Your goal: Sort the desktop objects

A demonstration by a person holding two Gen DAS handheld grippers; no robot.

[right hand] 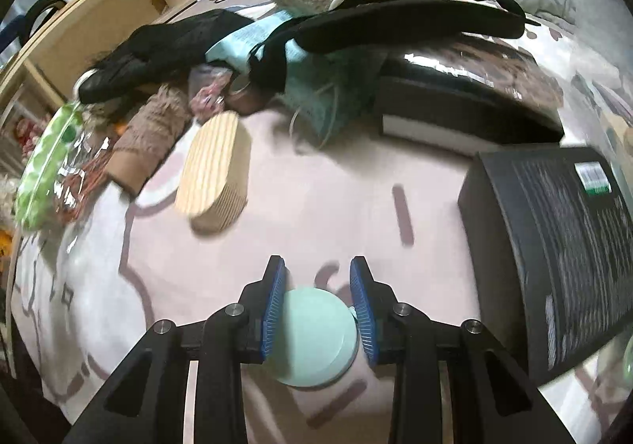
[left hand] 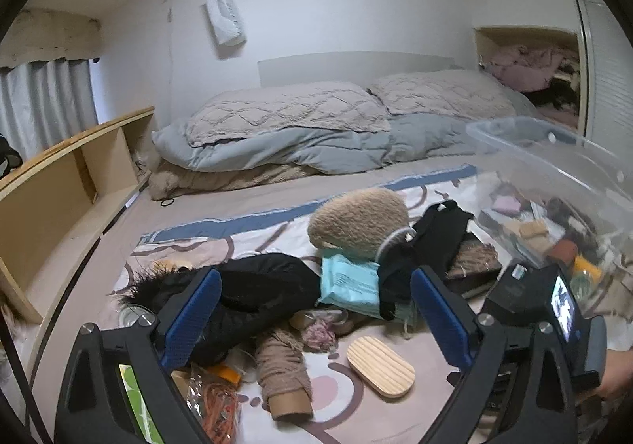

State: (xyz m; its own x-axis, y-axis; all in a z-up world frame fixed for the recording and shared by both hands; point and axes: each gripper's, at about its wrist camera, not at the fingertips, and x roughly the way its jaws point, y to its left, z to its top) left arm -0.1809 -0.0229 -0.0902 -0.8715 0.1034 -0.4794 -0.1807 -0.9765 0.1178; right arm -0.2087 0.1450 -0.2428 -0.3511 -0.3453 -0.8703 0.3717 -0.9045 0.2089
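1. Mint-green round plastic disc (right hand: 312, 341): your right gripper (right hand: 318, 305) clamps it, one blue ribbed pad on each side of its rim, just above the pale patterned bedsheet (right hand: 316, 206).
2. Your left gripper (left hand: 316, 309) is spread wide and grasps nothing; a black furry garment (left hand: 253, 293) and a light-blue wipes packet (left hand: 348, 281) lie beyond and between its fingers.
3. Counted: one disc, one oval ribbed wooden block (right hand: 215, 171), one beige yarn cone (left hand: 283, 372), one tan fleecy cushion (left hand: 358, 220), one clear plastic storage bin (left hand: 554, 183), two black boxes (right hand: 554, 238), two pillows (left hand: 285, 109).
4. That disc looks smooth, matte and flat-faced, with a thin rim.
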